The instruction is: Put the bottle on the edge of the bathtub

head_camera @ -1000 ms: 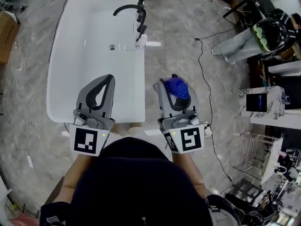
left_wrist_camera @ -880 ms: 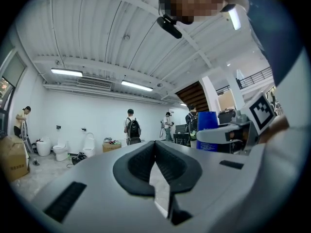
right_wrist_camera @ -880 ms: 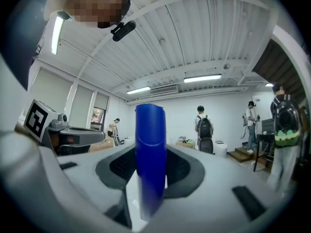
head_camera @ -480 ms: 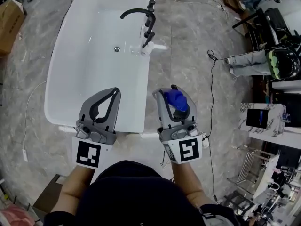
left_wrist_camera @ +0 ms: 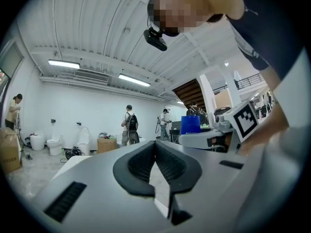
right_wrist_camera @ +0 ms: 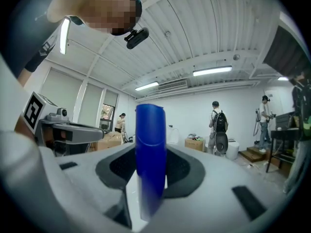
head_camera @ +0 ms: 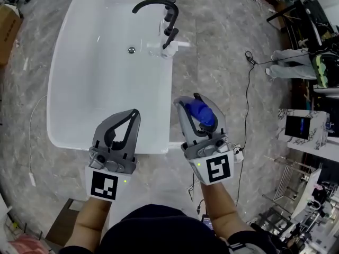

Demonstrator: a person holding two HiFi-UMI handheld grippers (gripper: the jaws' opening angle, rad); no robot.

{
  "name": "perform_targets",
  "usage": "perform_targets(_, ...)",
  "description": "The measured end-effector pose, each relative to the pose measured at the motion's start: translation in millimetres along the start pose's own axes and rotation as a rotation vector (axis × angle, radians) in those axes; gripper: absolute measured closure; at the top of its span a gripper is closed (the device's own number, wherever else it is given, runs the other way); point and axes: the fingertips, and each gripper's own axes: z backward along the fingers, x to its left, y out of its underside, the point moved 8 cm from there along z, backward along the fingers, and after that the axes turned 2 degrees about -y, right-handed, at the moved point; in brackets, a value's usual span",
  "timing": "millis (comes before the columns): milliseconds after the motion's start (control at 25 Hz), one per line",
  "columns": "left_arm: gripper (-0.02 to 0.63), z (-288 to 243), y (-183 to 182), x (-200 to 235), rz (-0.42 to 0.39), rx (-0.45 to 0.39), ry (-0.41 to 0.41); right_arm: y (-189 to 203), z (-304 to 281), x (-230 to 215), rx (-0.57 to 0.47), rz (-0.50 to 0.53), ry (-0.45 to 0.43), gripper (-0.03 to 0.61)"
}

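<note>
Both forearms reach forward side by side: the left gripper [head_camera: 133, 114], jaws together and empty, hangs over the bathtub's [head_camera: 170, 89] near end, while the right gripper [head_camera: 188, 99] clamps the blue bottle [head_camera: 201, 114] just beside the tub's rim.

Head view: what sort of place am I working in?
Probably a bathroom-fixtures showroom or workshop, not a home: a freestanding white bathtub with a black faucet on open stone-look floor, toilets in the background, loose cables.

Right claw [head_camera: 190, 100] seemingly grips blue bottle [head_camera: 201, 113] beside bathtub [head_camera: 59, 89].
</note>
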Motion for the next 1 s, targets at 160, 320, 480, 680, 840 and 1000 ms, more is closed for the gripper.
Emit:
perform_targets(160,0.611,-8.3,23.1,2.8,0.019,-0.001,-0.003,23.1,-8.2,-2.9,0.000,0.001,0.014,0.431)
perform_targets(320,0.611,-11.7,44.9,6.6,0.026,0.003,-0.010,43.2,-17.0,-2.5,-0.009,0.003,0.013,0.431)
perform_targets(480,0.611,-17.6,63.5,5.9,0.037,0.003,-0.007,62.6,-24.8,-7.2,-0.001,0.013,0.014,0.431)
perform_targets(680,0.611,-25.7,96.0,-1.3,0.063,0.015,0.010,92.4,-31.8,-15.0,0.004,0.020,0.024,0.431)
perform_targets(840,0.611,-33.9,115.6,-4.6,0.064,0.027,0.026,112.6,-39.2,-20.5,0.007,0.023,0.024,0.431)
perform_targets(1000,0.611,-40.8,127.9,-7.1,0.075,0.034,0.034,132.2,-46.7,-25.1,0.026,0.023,0.014,0.431)
